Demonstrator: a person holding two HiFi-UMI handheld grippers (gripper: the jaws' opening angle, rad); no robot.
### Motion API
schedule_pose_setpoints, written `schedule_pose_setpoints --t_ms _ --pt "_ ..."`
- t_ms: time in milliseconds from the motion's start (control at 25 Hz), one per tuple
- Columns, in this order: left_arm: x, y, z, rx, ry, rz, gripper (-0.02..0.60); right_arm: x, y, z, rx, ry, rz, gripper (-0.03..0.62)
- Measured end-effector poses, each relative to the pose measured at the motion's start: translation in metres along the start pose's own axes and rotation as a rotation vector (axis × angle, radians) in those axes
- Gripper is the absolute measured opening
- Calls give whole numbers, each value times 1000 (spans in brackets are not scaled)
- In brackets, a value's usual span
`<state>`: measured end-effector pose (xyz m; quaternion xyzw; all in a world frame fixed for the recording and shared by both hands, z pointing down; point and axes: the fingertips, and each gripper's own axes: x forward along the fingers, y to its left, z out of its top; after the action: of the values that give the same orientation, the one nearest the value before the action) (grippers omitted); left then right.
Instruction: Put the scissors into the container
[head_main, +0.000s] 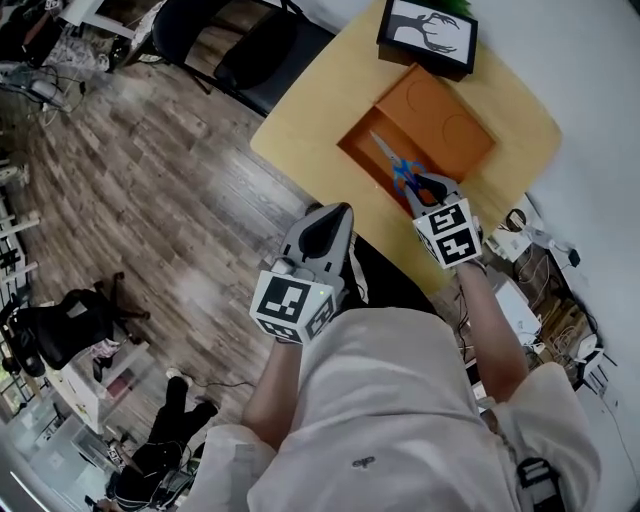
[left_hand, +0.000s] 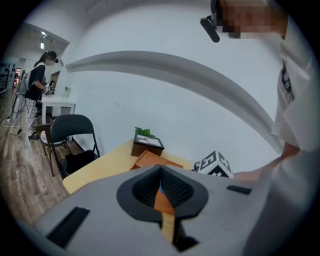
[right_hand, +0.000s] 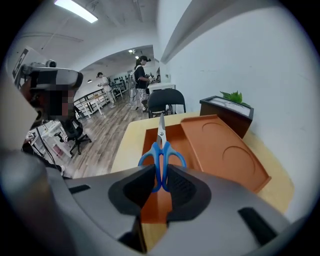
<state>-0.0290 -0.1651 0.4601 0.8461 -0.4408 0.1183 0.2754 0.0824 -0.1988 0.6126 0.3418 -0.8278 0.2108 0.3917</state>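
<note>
Scissors (right_hand: 161, 150), one pair, blue handles, steel blades: I hold them in the right gripper (right_hand: 161, 182), whose jaws are pressed in on the handle loops, with the blades pointing away from me. Location: over the sunken compartment of the orange container (right_hand: 220, 150), beside its raised panel with the round impressions. Whether the tips touch the compartment floor I cannot tell. Container stands on a pale wooden table (head_main: 300, 120), near a framed picture (head_main: 427, 30). Left gripper (left_hand: 161, 187): jaws brought together on nothing, held back by my body, off the table edge. Handling note, my judgement: line the blades up with the long run of the compartment, lower level so the tip clears the far wall, and part the jaws only once the scissors lie flat inside. The left gripper could steady the container's rim should it slide.
</note>
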Motion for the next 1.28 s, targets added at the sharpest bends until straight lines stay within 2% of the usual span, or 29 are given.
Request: schedule_pose_setpoints --t_ms 200,320,920,1280 --pt "2 8 -11 -36 17 3 8 20 1 -13 -25 100 -17 75" --pt "4 11 -15 -68 22 0 8 30 -2 -12 -10 121 -25 75" --pt "21 26 -21 -82 39 28 8 61 -8 -26 -44 281 -49 77" --pt "22 24 -24 -92 39 38 8 65 -8 -31 -57 329 -56 78"
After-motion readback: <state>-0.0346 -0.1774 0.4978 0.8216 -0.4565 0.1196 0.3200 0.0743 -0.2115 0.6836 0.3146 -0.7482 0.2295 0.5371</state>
